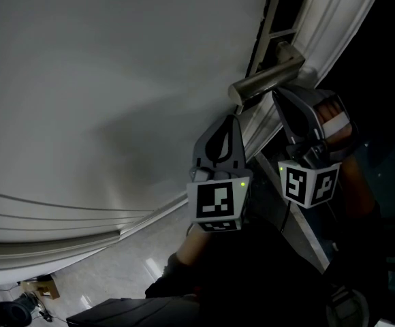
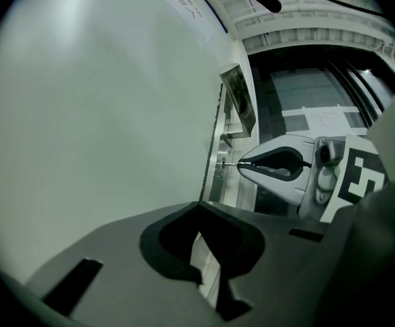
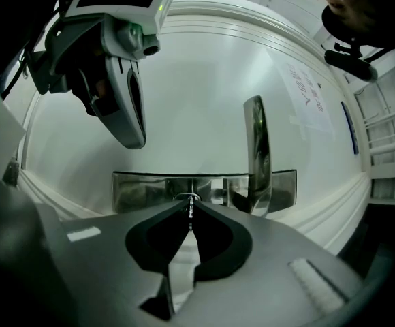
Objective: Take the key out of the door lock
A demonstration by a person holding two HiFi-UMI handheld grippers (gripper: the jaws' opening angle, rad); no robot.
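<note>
**Q:** Head view: why are both tools crowded at the edge of the door (image 1: 116, 80)?

**A:** The right gripper (image 1: 274, 94) reaches in just below the handle (image 1: 265, 80), where the lock sits. The left gripper (image 1: 234, 118) hangs beside it, off the door, probably to stay clear of the pull.

**Q:** Left gripper view: is it carrying anything?

**A:** No. Its jaws meet at the tips with nothing between them. Beyond it, the right gripper's tips pinch the key (image 2: 229, 162), which stands straight out of the lock plate (image 2: 217, 172).

**Q:** Right gripper view: grip and key?

**A:** The jaws are closed on the key's head. The key is seen edge-on as a thin, bright metal sliver with its shank in the keyhole. The grip is in line with the shank, which suggests a straight pull. The key is not yet out.
</note>
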